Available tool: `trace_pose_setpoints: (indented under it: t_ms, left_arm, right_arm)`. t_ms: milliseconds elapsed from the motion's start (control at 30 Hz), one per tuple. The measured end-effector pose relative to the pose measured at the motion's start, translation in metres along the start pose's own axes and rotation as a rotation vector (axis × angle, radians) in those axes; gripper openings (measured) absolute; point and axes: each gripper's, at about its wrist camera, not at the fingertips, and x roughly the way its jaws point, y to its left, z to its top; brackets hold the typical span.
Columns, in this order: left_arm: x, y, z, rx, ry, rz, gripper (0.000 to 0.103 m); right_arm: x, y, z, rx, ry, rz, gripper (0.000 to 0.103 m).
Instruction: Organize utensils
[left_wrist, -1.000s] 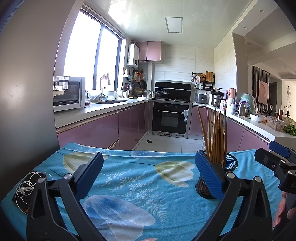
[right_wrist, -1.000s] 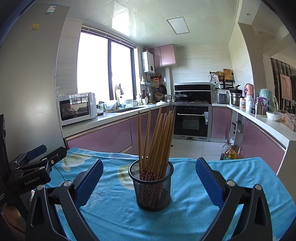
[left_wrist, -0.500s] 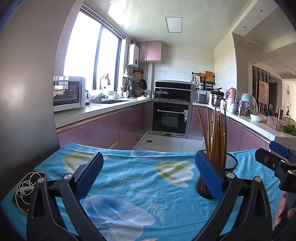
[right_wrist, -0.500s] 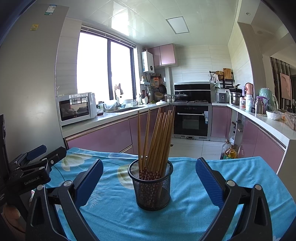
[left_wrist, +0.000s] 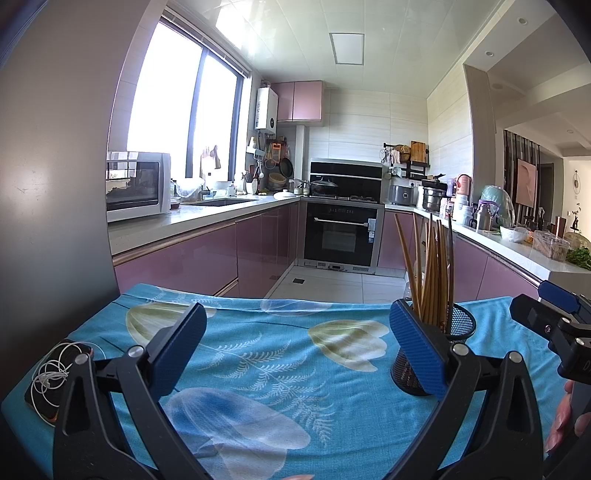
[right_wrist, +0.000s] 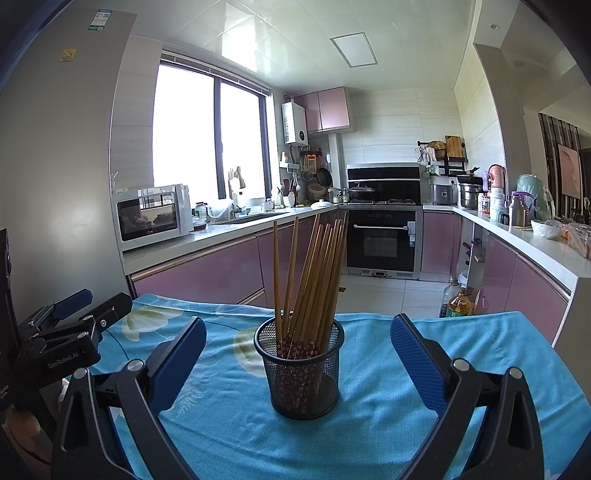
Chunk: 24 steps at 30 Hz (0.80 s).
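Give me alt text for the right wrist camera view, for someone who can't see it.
A black mesh holder full of wooden chopsticks stands upright on a blue floral tablecloth, centred ahead of the open, empty right tongs. The left tongs show at the left edge; a kitchen with pink cabinets lies behind.

The bench (right_wrist: 461, 373) is covered by a bright blue cloth (left_wrist: 280, 365) printed with pale leaves and large flowers. A black wire-mesh cylindrical holder (right_wrist: 301, 373) is stood upright on the cloth, and a bundle of brown wooden chopsticks (right_wrist: 314, 273) is held in it, leaning at slight angles. Near the left edge, a dark flat phone (left_wrist: 44, 398) is laid on the cloth, with a coiled white cable (left_wrist: 55, 369) resting on top of it.
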Motion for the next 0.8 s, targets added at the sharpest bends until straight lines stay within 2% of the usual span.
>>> trace_pose_setpoints:
  t_ms: [800]
  left_arm:
    - [0.0002, -0.0002, -0.0006, 0.001, 0.002, -0.001, 0.098]
  right_arm:
    - [0.0014, -0.0011, 0.0023, -0.001, 0.002, 0.001, 0.097]
